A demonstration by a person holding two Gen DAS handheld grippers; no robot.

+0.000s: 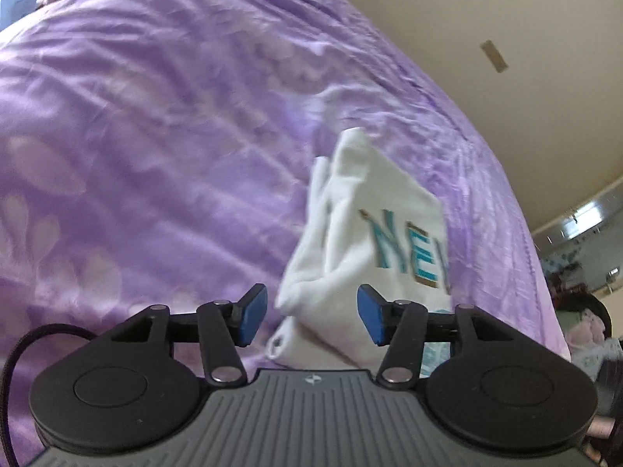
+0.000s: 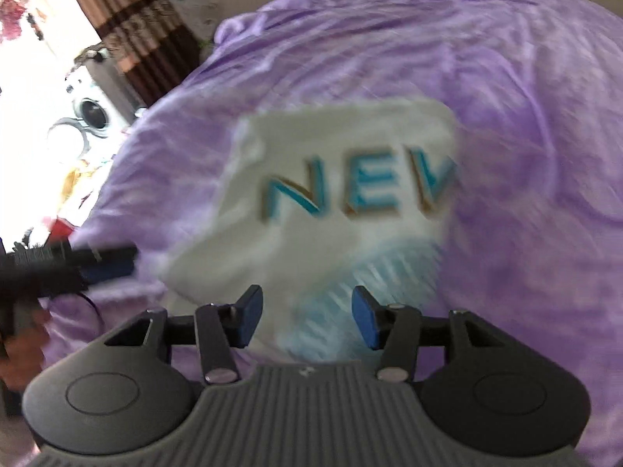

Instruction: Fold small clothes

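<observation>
A small white garment (image 1: 362, 241) with teal letters lies folded on the purple bedsheet (image 1: 155, 136). Its bunched near edge sits in front of my left gripper (image 1: 311, 315), whose blue pads stand apart and touch no cloth. In the right wrist view the same white garment (image 2: 338, 179) lies flat, letters up, a pale blue print on its near part. My right gripper (image 2: 305, 317) hovers above that near part with its pads apart and nothing pinched. The left gripper (image 2: 97, 268) shows blurred at the left, beside the garment's left corner.
The purple bedsheet (image 2: 525, 155) spreads around the garment on all sides. A beige wall (image 1: 506, 39) runs past the bed's right edge. A striped curtain (image 2: 128, 19) and a white appliance (image 2: 93, 109) stand beyond the bed's far left corner.
</observation>
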